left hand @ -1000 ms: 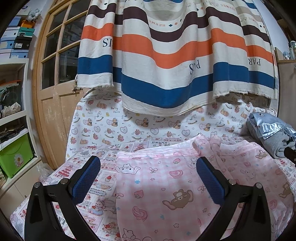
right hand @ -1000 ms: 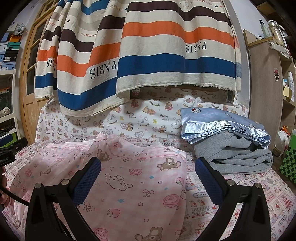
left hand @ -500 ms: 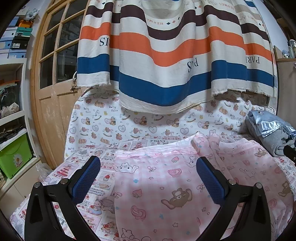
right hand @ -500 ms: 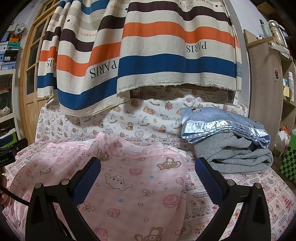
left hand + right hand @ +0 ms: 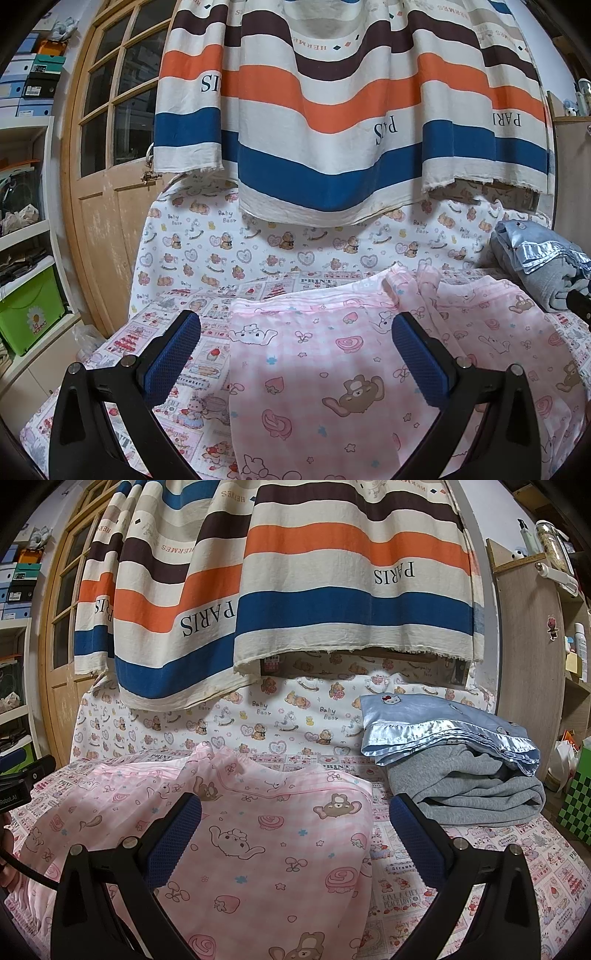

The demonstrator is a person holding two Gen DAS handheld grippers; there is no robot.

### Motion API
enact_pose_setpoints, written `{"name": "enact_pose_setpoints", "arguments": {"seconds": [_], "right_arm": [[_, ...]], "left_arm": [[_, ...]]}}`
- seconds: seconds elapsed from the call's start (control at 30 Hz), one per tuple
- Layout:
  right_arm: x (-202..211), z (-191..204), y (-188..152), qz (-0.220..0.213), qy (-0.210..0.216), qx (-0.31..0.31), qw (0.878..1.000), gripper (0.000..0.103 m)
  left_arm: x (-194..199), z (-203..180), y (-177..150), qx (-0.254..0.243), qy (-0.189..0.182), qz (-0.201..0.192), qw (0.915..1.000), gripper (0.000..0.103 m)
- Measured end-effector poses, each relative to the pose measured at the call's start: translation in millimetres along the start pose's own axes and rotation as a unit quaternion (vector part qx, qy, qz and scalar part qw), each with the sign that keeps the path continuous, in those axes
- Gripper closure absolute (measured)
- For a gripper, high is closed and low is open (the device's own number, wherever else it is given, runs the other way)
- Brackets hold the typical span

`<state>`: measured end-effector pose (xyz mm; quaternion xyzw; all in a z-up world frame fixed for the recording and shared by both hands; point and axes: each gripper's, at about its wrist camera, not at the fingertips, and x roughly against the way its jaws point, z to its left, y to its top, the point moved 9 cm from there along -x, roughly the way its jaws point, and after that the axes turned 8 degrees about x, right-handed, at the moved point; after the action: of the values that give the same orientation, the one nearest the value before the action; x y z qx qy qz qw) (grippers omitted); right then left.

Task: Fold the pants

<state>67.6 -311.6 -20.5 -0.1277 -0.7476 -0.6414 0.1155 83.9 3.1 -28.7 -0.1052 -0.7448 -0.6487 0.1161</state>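
The pink pants (image 5: 332,369) lie spread flat on the printed bed cover (image 5: 177,314), directly ahead of and below both grippers. Their waistband runs crosswise at the far end, so the long axis seems to run from there back toward the grippers. The left gripper (image 5: 295,358) hangs with jaws wide and empty over one leg; the right gripper (image 5: 295,834) hangs equally wide and empty over the other, the pants' right edge lying between its pads. Neither looks nearer. Beyond and right of the right gripper sit a folded blue blanket (image 5: 443,723) on a grey garment (image 5: 472,786); a striped cloth (image 5: 332,590) hangs behind.
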Motion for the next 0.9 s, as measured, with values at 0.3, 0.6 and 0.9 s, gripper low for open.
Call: {"name": "enact_pose_setpoints", "arguments": {"seconds": [0.3, 0.6, 0.9], "right_arm": [[-1.5, 0.0, 0.4, 0.001, 0.0, 0.0, 1.0, 0.001], [-1.2, 0.7, 0.1, 0.001, 0.015, 0.001, 1.0, 0.001], [-2.3, 8.8, -0.4, 0.005, 0.013, 0.01, 1.0, 0.001]], "left_arm": [[-2.2, 0.0, -1.5, -0.001, -0.002, 0.005, 1.0, 0.0], [-2.6, 1.3, -2.0, 0.002, -0.004, 0.009, 1.0, 0.0], [-6.6, 1.1, -2.7, 0.005, -0.01, 0.02, 0.9997, 0.0]]}}
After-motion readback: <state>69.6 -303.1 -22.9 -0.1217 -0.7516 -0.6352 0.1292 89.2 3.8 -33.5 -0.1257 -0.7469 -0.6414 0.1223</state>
